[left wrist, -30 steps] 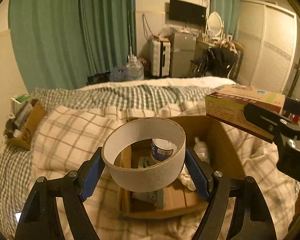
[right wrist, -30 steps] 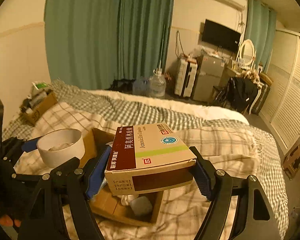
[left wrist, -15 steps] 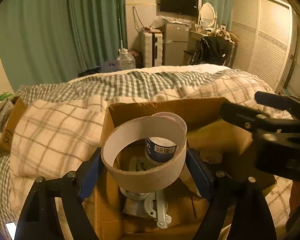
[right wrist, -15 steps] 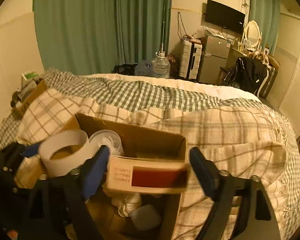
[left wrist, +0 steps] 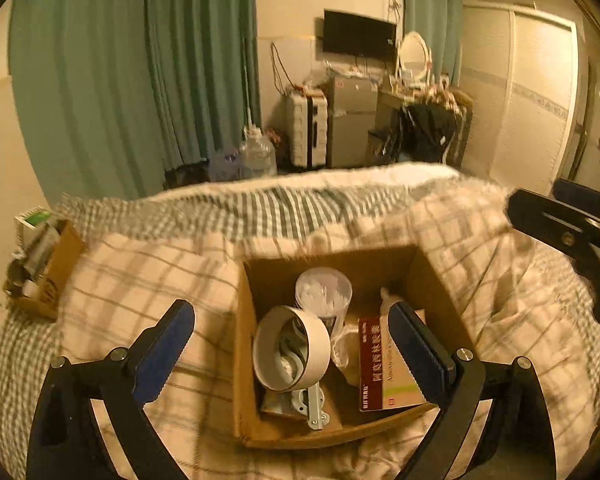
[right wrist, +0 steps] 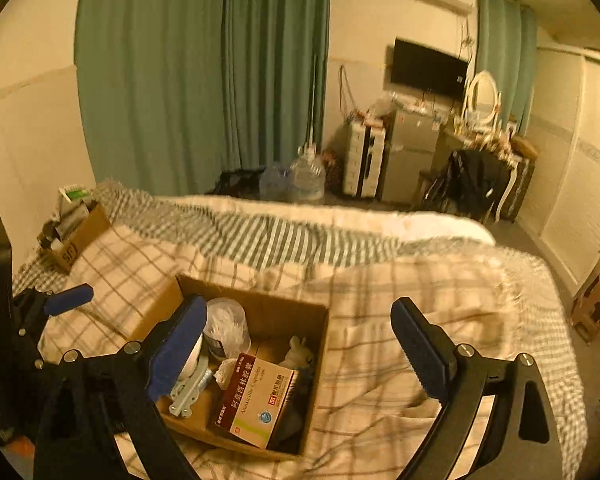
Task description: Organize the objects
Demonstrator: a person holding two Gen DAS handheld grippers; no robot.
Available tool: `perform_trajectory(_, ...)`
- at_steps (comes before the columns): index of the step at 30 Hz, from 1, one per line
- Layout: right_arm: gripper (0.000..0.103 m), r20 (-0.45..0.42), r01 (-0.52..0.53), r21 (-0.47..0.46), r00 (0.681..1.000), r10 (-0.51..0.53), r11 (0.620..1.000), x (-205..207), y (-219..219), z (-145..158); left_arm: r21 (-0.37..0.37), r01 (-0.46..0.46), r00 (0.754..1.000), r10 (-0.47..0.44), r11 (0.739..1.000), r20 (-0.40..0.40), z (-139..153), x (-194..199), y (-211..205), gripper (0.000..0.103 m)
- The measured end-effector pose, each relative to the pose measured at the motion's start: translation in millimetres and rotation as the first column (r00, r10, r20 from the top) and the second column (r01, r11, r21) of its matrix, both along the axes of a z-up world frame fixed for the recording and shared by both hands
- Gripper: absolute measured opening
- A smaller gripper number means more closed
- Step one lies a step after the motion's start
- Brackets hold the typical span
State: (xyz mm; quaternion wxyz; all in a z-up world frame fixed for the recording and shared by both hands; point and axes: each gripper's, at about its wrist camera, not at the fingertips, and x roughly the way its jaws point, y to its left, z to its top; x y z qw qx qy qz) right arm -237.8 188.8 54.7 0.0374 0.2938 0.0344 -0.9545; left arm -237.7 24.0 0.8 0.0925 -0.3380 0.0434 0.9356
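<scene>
Cardboard box (left wrist: 248,360) sits on the plaid blanket (left wrist: 140,264), open at the top. Inside, toward its left side, the tape roll (left wrist: 292,348) lies tilted, its open core facing up and left. Under the roll's lower edge, a metal bracket (left wrist: 314,404) on the box floor. Just behind the roll stands a clear cotton swab jar (left wrist: 324,290), upright. Right of the roll, the medicine box (left wrist: 384,368) leans on its side, dark-red panel up; in the right wrist view it (right wrist: 258,396) rests against the near right corner of the carton. White crumpled material between roll and medicine box, too unclear to name.

Left gripper (left wrist: 292,340) hovers above the box, jaws spread wide, nothing between them; blue pads flank the roll from above without touching it. Right gripper (right wrist: 300,340) also gapes wide and holds nothing, its left finger over the box, its right finger over bare blanket.

Further out: a second small carton (left wrist: 48,276) of oddments at the bed's far left corner. Beyond the bed, green curtains (left wrist: 140,80), a water jug (left wrist: 256,158), a wall-mounted TV (left wrist: 358,38).
</scene>
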Motion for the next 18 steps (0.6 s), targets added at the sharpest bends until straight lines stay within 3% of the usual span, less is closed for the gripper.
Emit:
perform_trajectory(5, 0.103, -0.094, 0.020, 0.002, 0.995, -0.019, 1.000, 43.3, 7.1, 43.0, 0.003, -0.023, 0.998, 0.024, 1.000, -0.058, 42.2, 27.6, -10.2, 0.103)
perform_trajectory(9, 0.103, -0.146, 0.038, -0.002, 0.989, -0.038, 0.999, 77.3, 13.3, 69.9, 0.039, -0.031, 0.994, 0.035, 0.999, -0.104, 68.9, 56.5, -16.9, 0.103)
perform_trajectory(18, 0.103, -0.208, 0.090, -0.012, 0.974, -0.090, 0.996, 142.5, 31.6, 77.9, 0.072, -0.076, 0.966, 0.092, 0.994, -0.240, 87.9, 123.0, -27.5, 0.103)
